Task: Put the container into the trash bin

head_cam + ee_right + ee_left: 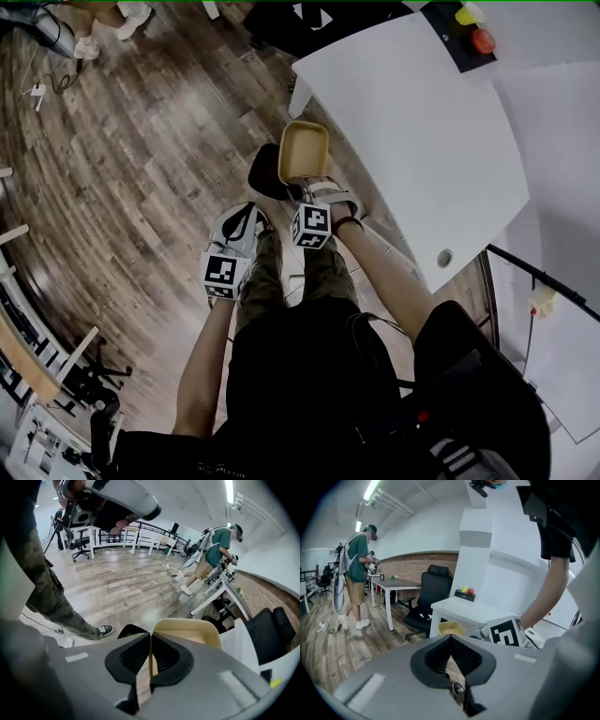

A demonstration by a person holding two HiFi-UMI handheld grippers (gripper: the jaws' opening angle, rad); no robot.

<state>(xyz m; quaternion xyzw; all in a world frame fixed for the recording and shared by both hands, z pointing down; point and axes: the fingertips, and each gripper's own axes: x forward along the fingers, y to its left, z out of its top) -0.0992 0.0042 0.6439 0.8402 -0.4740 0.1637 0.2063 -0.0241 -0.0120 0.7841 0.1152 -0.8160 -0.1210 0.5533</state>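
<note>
A person is standing over a wooden floor (pixel 141 169), gripping a tan container (pixel 305 150) by its near rim in the closed jaws of the right gripper (pixel 307 190), at the upper centre of the head view. The container is hanging open side up in the air, just off the left edge of a white bench (pixel 422 141), overlapping a dark object (pixel 265 175) that cannot be identified. The left gripper (pixel 246 217) is hovering to its lower left, jaws pressed together on nothing. Another person (pixel 213 555) is standing at the upper right of the right gripper view.
</note>
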